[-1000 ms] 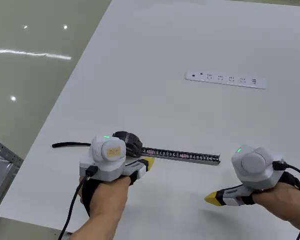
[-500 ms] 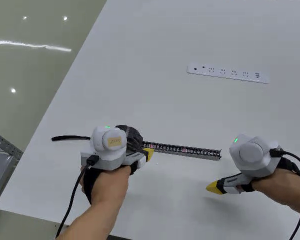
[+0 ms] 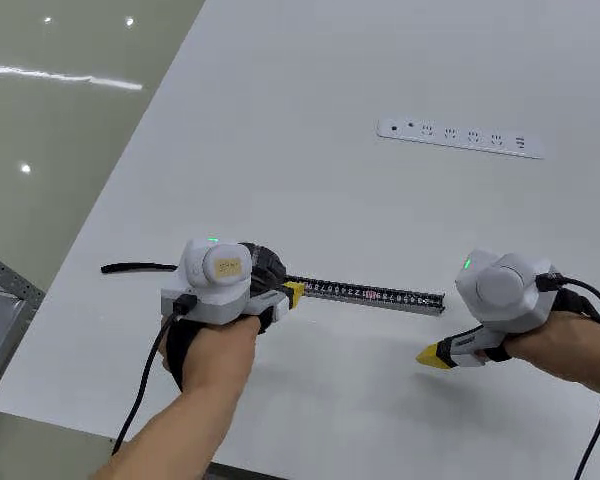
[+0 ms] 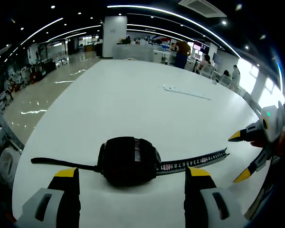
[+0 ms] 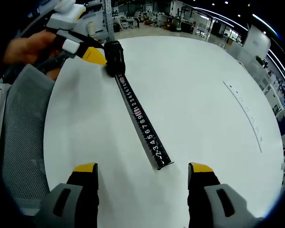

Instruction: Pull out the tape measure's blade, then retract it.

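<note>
A black tape measure point(image 3: 263, 268) lies on the white table point(image 3: 310, 150) with its blade point(image 3: 370, 294) pulled out to the right and its strap point(image 3: 135, 267) trailing left. My left gripper point(image 3: 280, 296) stands open, and in the left gripper view the case point(image 4: 130, 160) sits just ahead, between the jaws of that gripper point(image 4: 131, 173). My right gripper point(image 3: 432, 356) is open and apart from the blade. In the right gripper view it point(image 5: 142, 167) sits just short of the blade's hooked end point(image 5: 162, 164). The blade point(image 5: 137, 111) runs back to the case point(image 5: 114, 56).
A white power strip point(image 3: 460, 138) lies at the far right of the table. The table's left edge drops to a glossy floor point(image 3: 50, 120), with a metal rack point(image 3: 0, 290) low on the left. Cables hang from both grippers.
My left gripper has moved forward, closer around the tape measure's case. The right gripper has shifted slightly near the blade's end. The blade's length looks the same.
</note>
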A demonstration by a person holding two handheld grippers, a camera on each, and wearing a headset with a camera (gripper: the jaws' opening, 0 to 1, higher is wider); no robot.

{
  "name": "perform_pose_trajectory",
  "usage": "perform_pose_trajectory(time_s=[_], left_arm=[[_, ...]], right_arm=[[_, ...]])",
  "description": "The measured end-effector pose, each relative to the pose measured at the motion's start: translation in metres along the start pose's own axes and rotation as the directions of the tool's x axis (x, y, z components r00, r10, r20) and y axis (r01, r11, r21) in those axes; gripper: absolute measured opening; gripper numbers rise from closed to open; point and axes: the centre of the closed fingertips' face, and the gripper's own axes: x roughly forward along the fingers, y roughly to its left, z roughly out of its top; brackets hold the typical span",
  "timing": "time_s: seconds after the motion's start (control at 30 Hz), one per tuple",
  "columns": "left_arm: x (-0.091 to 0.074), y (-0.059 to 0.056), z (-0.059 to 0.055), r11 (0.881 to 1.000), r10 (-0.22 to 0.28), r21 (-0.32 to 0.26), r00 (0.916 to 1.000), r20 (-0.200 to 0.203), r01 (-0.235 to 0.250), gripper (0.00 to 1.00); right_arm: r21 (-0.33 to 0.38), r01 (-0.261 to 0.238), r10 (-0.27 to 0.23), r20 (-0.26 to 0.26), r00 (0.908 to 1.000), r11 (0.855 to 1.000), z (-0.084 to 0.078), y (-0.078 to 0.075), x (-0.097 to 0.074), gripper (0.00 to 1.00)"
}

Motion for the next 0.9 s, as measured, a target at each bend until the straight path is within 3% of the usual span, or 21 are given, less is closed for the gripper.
perform_pose_trajectory(time_s=[0.3,0.9], left_arm=[[0.007,0.001,0.001,1.0,0.001,-0.009,1.0,0.0,-0.001,0.86],[0.018,0.008,0.007,1.0,0.007,-0.014,1.0,-0.001,-0.007,0.84]], right_arm=[[-0.073,-0.032,0.033,0.012,0.9994,0.997,0.003,-0.002,0.004,0.74],[-0.199,-0.064,0.062,-0.018,0.9979,0.978,0.004,-0.015,0.01,0.6]])
